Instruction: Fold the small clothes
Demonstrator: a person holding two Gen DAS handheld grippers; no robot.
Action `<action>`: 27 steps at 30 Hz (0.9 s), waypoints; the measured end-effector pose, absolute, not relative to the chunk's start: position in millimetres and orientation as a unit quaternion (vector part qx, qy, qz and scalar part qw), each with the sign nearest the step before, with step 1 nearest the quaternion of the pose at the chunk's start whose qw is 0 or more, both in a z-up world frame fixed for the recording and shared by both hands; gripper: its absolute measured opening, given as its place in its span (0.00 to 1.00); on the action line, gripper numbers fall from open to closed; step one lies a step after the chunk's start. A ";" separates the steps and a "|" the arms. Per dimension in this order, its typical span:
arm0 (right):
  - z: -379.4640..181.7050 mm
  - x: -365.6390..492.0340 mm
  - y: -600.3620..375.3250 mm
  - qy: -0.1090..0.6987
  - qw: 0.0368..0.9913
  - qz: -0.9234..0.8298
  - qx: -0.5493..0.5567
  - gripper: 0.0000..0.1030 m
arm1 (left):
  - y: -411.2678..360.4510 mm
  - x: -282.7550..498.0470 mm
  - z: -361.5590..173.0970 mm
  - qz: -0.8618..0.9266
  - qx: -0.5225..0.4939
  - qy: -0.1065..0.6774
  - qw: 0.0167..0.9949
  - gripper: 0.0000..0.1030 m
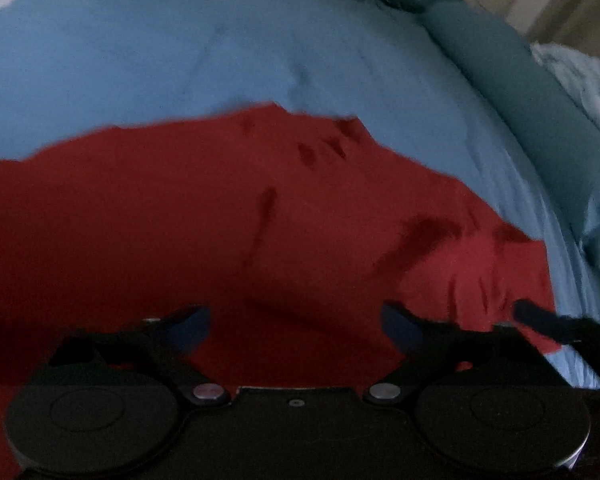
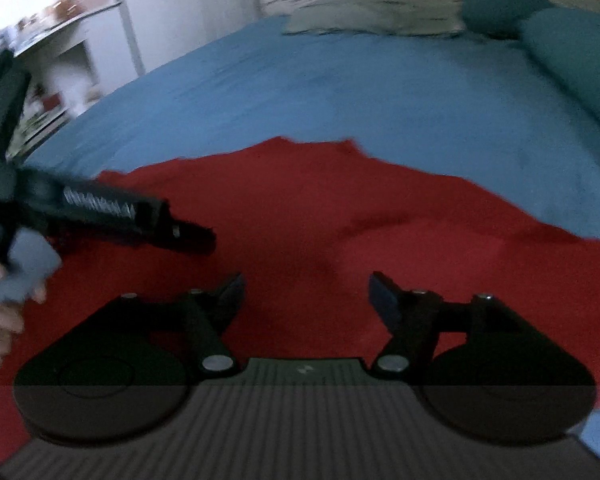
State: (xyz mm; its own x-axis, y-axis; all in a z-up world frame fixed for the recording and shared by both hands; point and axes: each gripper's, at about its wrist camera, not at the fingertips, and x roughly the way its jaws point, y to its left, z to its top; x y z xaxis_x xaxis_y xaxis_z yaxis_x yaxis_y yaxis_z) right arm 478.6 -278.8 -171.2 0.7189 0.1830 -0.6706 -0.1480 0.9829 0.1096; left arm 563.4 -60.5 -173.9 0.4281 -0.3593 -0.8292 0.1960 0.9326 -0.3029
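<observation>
Both tongs, left (image 1: pixel 296 326) and right (image 2: pixel 306 294), gape wide and empty (nothing gripped) above the red garment (image 1: pixel 180 220).

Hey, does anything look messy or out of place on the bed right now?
Nothing damaged or spilled. The red garment lies rumpled on the blue sheet, its far edge uneven. Both claws, left and right, hover open.

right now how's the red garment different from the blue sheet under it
The red garment is small, with an uneven outline; the blue sheet covers the whole bed and extends well beyond it. The garment shows dark creases near its right edge; the sheet looks mostly smooth. The garment lies on top, the sheet beneath. Both are plain, single-colour cloth lying flat.
</observation>
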 end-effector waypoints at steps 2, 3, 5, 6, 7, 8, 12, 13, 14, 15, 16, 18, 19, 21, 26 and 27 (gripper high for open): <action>-168.5 465.1 -295.2 0.360 0.931 0.055 0.037 0.92 | -69.7 558.8 -179.8 -0.170 -0.079 0.509 0.840 0.69; -168.2 457.7 -301.8 0.359 0.932 0.035 0.038 0.92 | -74.6 555.2 -180.6 -0.168 -0.071 0.502 0.846 0.69; -170.5 444.8 -310.3 0.359 0.933 0.005 0.038 0.92 | -82.9 555.5 -185.4 -0.166 -0.058 0.491 0.853 0.67; -172.3 438.7 -313.2 0.357 0.933 -0.009 0.039 0.92 | -85.7 554.7 -186.0 -0.165 -0.055 0.486 0.856 0.64; -174.6 433.1 -315.5 0.356 0.933 -0.023 0.041 0.92 | -88.0 553.3 -184.7 -0.165 -0.052 0.481 0.859 0.59; -176.3 428.2 -316.5 0.354 0.933 -0.037 0.043 0.92 | -91.8 555.0 -186.4 -0.164 -0.048 0.476 0.863 0.56; -186.3 418.6 -315.3 0.351 0.932 -0.088 0.030 0.92 | -92.0 562.6 -184.2 -0.159 -0.059 0.456 0.874 0.12; -189.7 419.6 -312.9 0.353 0.930 -0.102 0.022 0.92 | -90.5 565.0 -180.4 -0.160 -0.065 0.450 0.876 0.05; -192.9 420.5 -311.3 0.359 0.925 -0.125 0.007 0.92 | -87.6 565.2 -173.9 -0.162 -0.070 0.442 0.880 0.05; -195.6 423.4 -310.5 0.367 0.918 -0.148 -0.010 0.92 | -86.0 565.4 -164.7 -0.158 -0.069 0.424 0.889 0.05; -200.7 426.5 -310.1 0.379 0.909 -0.171 -0.030 0.92 | -86.9 566.5 -157.3 -0.152 -0.063 0.409 0.898 0.05; -207.8 431.9 -308.4 0.397 0.892 -0.203 -0.071 0.92 | -78.2 564.2 -135.5 -0.130 -0.056 0.377 0.916 0.05; -211.0 433.2 -309.6 0.401 0.888 -0.210 -0.082 0.92 | -70.8 561.4 -125.3 -0.118 -0.054 0.358 0.925 0.05; -215.0 437.6 -315.4 0.409 0.885 -0.203 -0.087 0.92 | -52.6 554.8 -108.0 -0.083 -0.045 0.326 0.940 0.05; -223.6 457.3 -321.7 0.407 0.891 -0.179 -0.093 0.92 | -10.5 543.9 -114.7 -0.024 -0.042 0.308 0.950 0.05; -225.6 465.2 -322.9 0.405 0.892 -0.175 -0.096 0.92 | -4.2 542.7 -120.6 -0.018 -0.046 0.315 0.948 0.05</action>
State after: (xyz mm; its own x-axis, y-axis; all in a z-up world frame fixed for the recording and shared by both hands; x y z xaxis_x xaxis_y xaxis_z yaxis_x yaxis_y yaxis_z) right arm 465.2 -322.9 -225.6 0.6113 -0.3892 -0.6891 0.2345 0.9207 -0.3119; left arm 542.7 -4.2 -120.6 0.8015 -0.0628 -0.5947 0.0054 0.9952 -0.0978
